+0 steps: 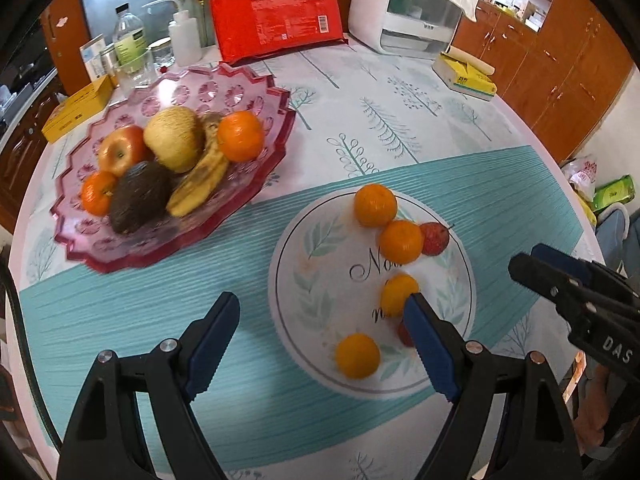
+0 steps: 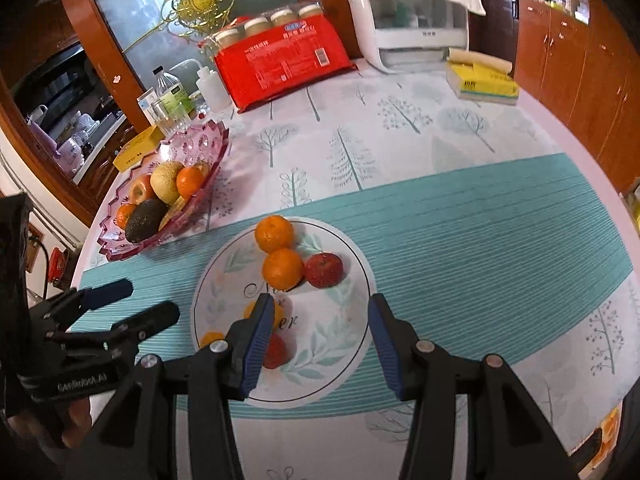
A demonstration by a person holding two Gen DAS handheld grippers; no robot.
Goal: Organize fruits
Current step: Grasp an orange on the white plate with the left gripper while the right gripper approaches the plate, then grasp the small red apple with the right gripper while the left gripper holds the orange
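Note:
A white leaf-print plate [image 1: 340,264] [image 2: 320,344] lies on the teal table runner. On it are several oranges [image 1: 375,205] [image 2: 274,233] and a small red apple [image 1: 435,239] [image 2: 324,270]. Another red fruit [image 2: 276,350] is half hidden behind a finger. A pink glass fruit bowl [image 1: 240,92] [image 2: 200,140] at the left holds an apple, a yellow melon, a banana, an avocado and two oranges. My left gripper [image 1: 320,304] [image 2: 154,300] hovers open over the plate's left edge. My right gripper [image 2: 320,300] [image 1: 526,258] hangs open above the plate with nothing between its fingers.
At the back of the table stand a red pack of cups [image 1: 276,20], a white appliance [image 1: 404,20], a yellow box [image 1: 466,74], bottles [image 1: 128,36] and a glass. Another yellow box [image 1: 76,112] lies behind the bowl. Wooden cabinets [image 1: 560,72] line the right side.

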